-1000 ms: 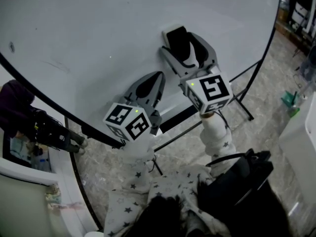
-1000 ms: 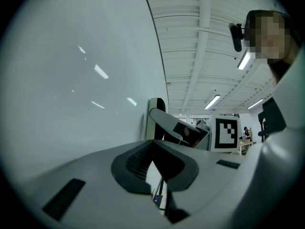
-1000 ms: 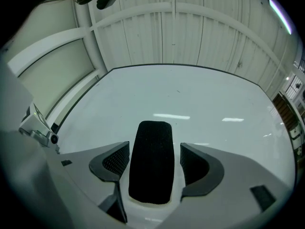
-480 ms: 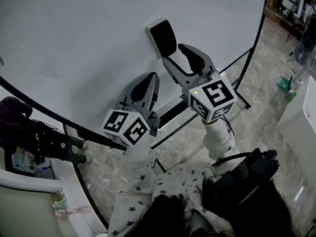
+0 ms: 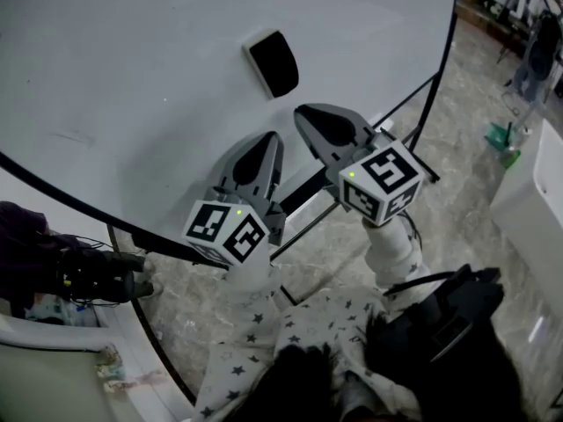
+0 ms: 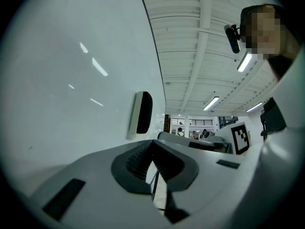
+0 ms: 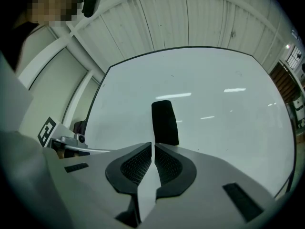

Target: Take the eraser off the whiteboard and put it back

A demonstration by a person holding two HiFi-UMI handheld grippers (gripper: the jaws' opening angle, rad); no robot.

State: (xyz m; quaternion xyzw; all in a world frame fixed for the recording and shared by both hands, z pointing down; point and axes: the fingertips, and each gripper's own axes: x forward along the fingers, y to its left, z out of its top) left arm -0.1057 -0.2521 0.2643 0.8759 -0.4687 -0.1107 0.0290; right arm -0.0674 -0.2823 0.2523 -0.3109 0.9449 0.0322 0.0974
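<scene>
**Two grippers near the board, eraser stuck on it**

One large white whiteboard (image 5: 132, 60) on a black stand fills the scene above a grey marbled floor (image 5: 466, 139). The black-backed, white-edged eraser (image 5: 271, 62) clings to the board, apart from both grippers.

Only the left gripper view shows the ribbed white ceiling (image 6: 200, 46) with strip lights, and the eraser edge-on. The right gripper view sees it face-on, just past its jaws.

Both star-patterned sleeves reach towards the board. The left gripper (image 5: 266, 141) is clenched and empty. The right gripper (image 5: 305, 114) is closing, nearly together, with nothing between its jaws.
</scene>
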